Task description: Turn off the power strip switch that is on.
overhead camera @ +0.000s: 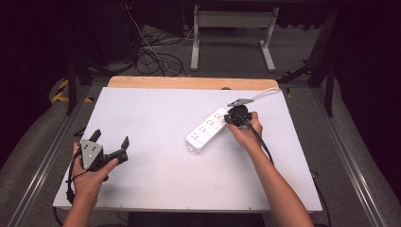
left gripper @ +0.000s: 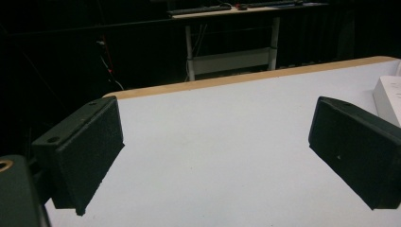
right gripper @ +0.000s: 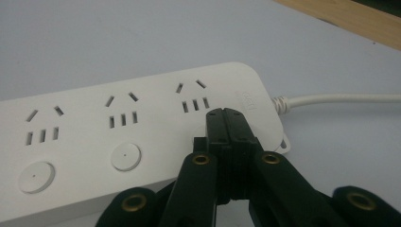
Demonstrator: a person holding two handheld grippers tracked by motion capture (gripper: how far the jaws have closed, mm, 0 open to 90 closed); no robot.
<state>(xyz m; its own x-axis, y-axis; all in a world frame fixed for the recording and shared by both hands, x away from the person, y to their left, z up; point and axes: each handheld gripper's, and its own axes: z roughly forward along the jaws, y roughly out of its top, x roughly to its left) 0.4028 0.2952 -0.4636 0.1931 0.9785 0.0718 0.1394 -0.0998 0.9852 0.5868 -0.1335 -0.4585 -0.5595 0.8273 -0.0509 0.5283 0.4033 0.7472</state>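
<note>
A white power strip (overhead camera: pixel 206 130) lies at an angle on the white table, right of centre, with its white cable (overhead camera: pixel 265 93) running off to the back right. My right gripper (overhead camera: pixel 230 118) is shut with nothing between its jaws. In the right gripper view its closed tips (right gripper: pixel 226 113) rest on the strip (right gripper: pixel 118 118) just below the socket group nearest the cable (right gripper: pixel 340 98), and they hide whatever is under them. Two round buttons show further along the strip. My left gripper (overhead camera: pixel 111 138) is held open at the table's front left, far from the strip.
The white table top (overhead camera: pixel 156 109) has a wooden strip along its far edge (overhead camera: pixel 189 82). A metal-legged desk (overhead camera: pixel 231 21) and loose cables (overhead camera: pixel 156 56) stand on the floor beyond. In the left gripper view the open gripper (left gripper: pixel 213 156) frames bare table, with the power strip's corner (left gripper: pixel 390 97) at the right.
</note>
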